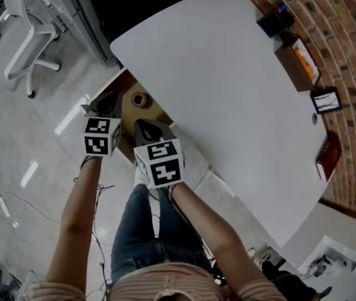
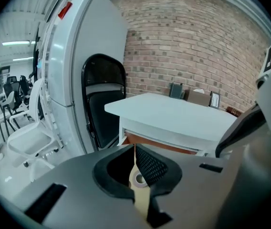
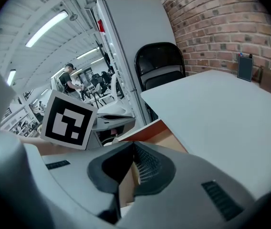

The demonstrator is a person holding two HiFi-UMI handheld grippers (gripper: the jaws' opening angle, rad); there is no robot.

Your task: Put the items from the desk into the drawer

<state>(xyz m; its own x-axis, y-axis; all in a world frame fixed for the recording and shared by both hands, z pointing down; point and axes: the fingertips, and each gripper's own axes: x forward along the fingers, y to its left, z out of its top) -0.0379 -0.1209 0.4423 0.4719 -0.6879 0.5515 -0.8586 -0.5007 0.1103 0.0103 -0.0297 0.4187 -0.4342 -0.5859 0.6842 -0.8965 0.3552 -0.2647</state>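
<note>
- The left gripper (image 2: 135,156) and the right gripper (image 3: 131,152) are both closed and hold nothing. They are over the drawer (image 1: 155,109).
- The frame (image 1: 325,100) at the far right looks light and easy to break, so hold its sides softly.

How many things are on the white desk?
4, all along the desk edge by the brick wall: a pen holder, a brown box, a frame and a red book. Smaller things may hide behind them.

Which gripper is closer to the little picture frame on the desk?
The right gripper. It hangs over the open drawer, far across the desk from the picture frame; the left gripper sits beyond it, even farther away.
</note>
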